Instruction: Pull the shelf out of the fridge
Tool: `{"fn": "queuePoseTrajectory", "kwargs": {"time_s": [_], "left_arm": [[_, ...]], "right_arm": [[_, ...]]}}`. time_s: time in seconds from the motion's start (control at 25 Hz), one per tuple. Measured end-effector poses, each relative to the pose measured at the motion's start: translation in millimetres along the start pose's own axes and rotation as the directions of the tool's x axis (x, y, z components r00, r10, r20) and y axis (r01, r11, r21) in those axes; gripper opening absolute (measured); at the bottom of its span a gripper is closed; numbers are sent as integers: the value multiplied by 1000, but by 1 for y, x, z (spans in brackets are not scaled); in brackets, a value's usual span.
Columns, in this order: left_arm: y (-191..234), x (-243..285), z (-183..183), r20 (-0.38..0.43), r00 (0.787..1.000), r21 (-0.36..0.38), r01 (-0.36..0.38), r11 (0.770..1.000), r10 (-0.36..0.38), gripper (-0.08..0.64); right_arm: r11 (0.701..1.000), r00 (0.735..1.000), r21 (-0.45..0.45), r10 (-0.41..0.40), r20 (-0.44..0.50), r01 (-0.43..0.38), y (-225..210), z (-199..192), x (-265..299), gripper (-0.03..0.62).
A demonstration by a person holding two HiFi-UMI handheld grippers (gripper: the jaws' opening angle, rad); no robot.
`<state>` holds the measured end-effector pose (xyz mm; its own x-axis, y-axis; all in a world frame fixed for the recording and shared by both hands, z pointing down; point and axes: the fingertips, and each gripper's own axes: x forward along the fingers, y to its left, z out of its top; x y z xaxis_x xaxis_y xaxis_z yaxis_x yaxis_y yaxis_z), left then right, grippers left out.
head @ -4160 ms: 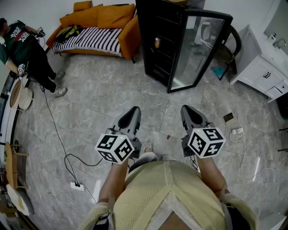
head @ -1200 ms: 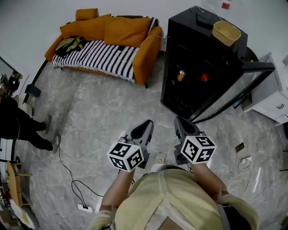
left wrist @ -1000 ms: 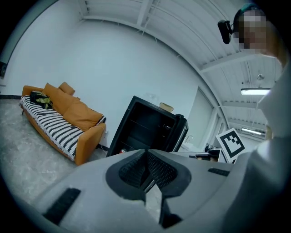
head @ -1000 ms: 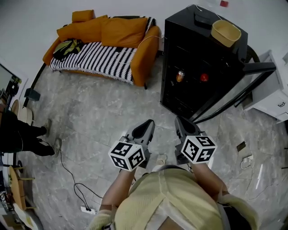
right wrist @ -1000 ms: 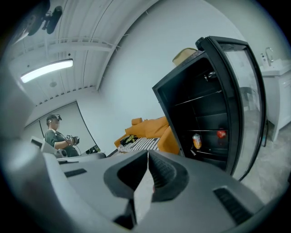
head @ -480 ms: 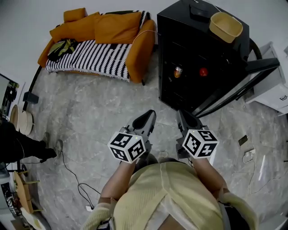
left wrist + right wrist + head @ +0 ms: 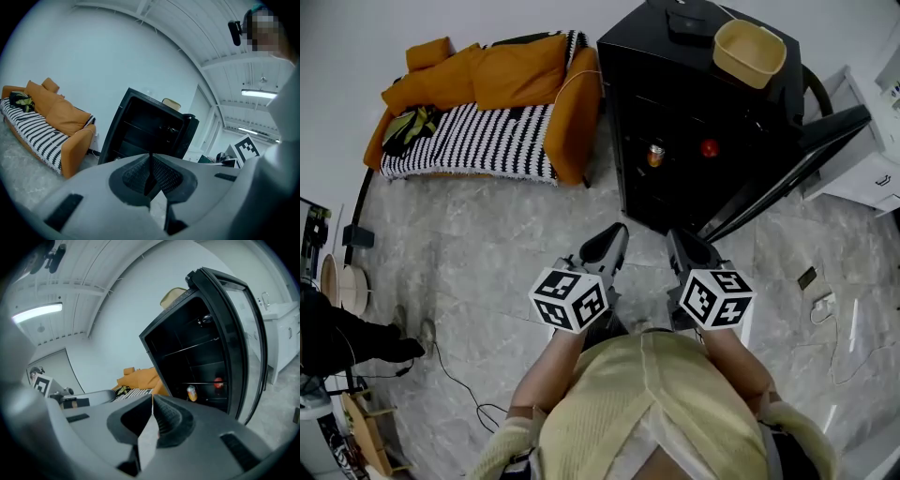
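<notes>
While shut tight on nothing, face the open fridge (image 7: 703, 112) straight ahead, right claw (image 7: 682, 242) nearer its shelves (image 7: 197, 348) than left claw (image 7: 614, 236).

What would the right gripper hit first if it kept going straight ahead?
Probably the open fridge, low down near the can; the floor between looks free, but depth is unclear.

The grey tiled floor (image 7: 487, 244) carries a black fridge (image 7: 675, 103) at 1 o'clock and an orange sofa (image 7: 487, 103) at 11 o'clock. A white cabinet (image 7: 867, 122) stands at 2 o'clock, and a cable (image 7: 455, 384) lies at 8 o'clock. One fridge shelf (image 7: 205, 393) carries a can (image 7: 655, 155) and a red object (image 7: 709, 148). The fridge top carries a beige bowl (image 7: 749, 52).
</notes>
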<state>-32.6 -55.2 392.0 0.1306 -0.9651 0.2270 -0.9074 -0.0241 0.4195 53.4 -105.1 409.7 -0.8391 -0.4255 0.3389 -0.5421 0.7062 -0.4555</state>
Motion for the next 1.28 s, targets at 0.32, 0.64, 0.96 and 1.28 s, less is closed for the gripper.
{"fn": "queuePoseTrajectory", "kwargs": {"time_s": [0.32,0.64,0.96,1.28], "left_arm": [[11,35,22,-60,993,35,99,994,-97,37],[27,48,30,-118,972,19,205,979,-201,37],[37,55,30,-155,951,23,274,961,-267,37],[54,54,33,-192,917,-3,356,935,-350,37]], "right_arm": [[992,992,56,-113,51,111,-13,20,17,31],[977,979,97,-196,61,189,-6,20,35,31],[945,952,160,-299,70,285,-12,13,32,31],[917,922,197,-372,105,347,-1,19,40,31]]}}
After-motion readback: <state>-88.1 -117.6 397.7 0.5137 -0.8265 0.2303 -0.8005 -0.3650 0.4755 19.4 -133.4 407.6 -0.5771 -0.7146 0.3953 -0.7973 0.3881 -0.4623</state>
